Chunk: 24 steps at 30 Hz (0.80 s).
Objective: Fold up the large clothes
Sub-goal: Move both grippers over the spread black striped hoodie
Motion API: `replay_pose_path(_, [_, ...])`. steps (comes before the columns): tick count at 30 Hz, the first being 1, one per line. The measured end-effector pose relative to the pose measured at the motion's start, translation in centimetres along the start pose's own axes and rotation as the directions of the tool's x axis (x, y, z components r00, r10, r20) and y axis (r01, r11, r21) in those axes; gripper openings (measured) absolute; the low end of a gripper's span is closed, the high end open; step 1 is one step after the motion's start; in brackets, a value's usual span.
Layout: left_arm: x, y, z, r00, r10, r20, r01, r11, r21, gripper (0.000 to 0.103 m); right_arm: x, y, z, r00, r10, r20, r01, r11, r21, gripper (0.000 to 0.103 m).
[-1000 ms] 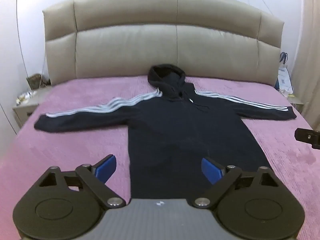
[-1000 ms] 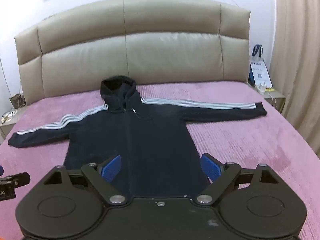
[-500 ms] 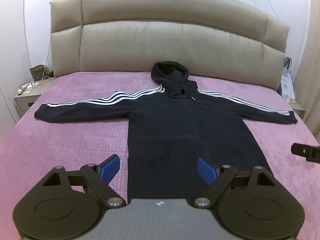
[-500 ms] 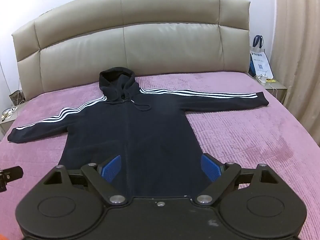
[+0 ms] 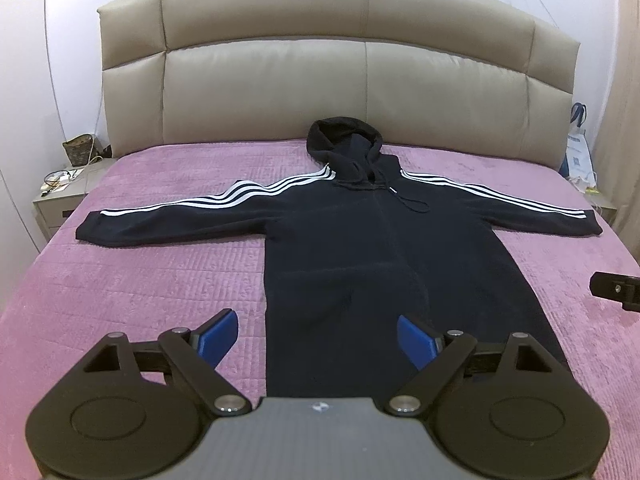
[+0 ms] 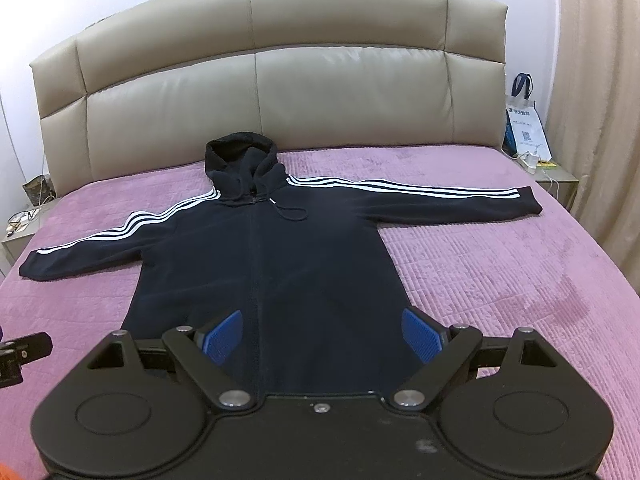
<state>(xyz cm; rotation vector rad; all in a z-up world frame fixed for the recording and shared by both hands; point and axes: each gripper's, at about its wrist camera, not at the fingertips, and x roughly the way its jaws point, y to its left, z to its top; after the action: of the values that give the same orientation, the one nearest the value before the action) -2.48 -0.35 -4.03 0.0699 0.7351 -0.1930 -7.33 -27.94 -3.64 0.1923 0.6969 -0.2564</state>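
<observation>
Left wrist: one hoodie (two striped sleeves) | two grippers, left gripper, right gripper; fingers open

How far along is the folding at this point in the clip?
Done: the black hoodie lies flat, face up on the purple bedspread, both sleeves spread out. In hand: nothing; the left gripper and right gripper hover open over the hem. Left: every fold, since sleeves, body and hood show none.
</observation>
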Motion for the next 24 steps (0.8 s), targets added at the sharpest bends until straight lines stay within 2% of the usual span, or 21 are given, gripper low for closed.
replay_pose_path(6, [0.0,0.2,-0.3,1.000,0.011,0.003,-0.011,1.000,-0.003,0.089,0.1,0.5,0.1,1.000,-0.021,0.002,0.021,1.000,-0.008,0.103])
replay_pose_path(10, [-0.5,0.2,-0.3,0.998,0.052,0.047,-0.052,0.999,-0.011,0.093,0.2,0.4,0.0,1.000,-0.013,-0.004,0.013,1.000,0.007,0.103])
replay_pose_path(14, [-1.0,0.3,-0.1,0.996,0.064,0.067,-0.064,0.998,-0.012,0.095,0.1,0.1,-0.2,1.000,-0.009,-0.009,0.009,1.000,0.018,0.103])
replay_pose_path(19, [-0.7,0.6,-0.2,0.996,0.073,0.050,-0.071,0.997,-0.032,0.096,-0.2,-0.1,-0.1,1.000,-0.014,-0.011,0.015,1.000,0.025,0.103])
replay_pose_path(24, [-0.2,1.3,-0.4,0.995,0.097,0.002,-0.096,0.989,-0.112,0.103,-0.5,-0.3,-0.2,1.000,-0.013,-0.010,0.014,0.999,0.043,0.103])
